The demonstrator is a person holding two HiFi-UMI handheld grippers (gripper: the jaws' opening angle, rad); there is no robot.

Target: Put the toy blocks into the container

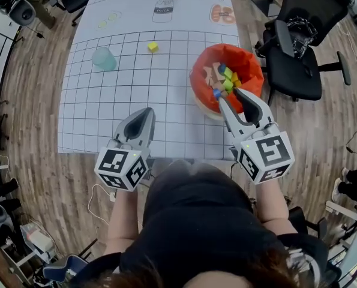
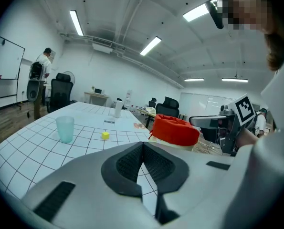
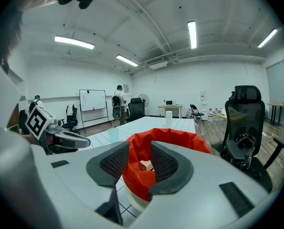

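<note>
Hovering at container point(image 1: 252, 60) rim: R gripper point(image 1: 228, 96) jaws apart, empty; L gripper point(image 1: 149, 111) closed.

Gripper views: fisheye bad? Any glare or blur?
Left gripper view: strong fisheye, dark corners, table grid bows, ceiling lights blown out. Right gripper view: same curvature, container in focus. Head view: edges bend, light even.

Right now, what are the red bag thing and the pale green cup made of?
The red liner looks like thin cloth or crinkly plastic: matte, with soft folds at its rim. The cup looks like frosted plastic, since the table grid shows faintly through it. Neither is certain.
</note>
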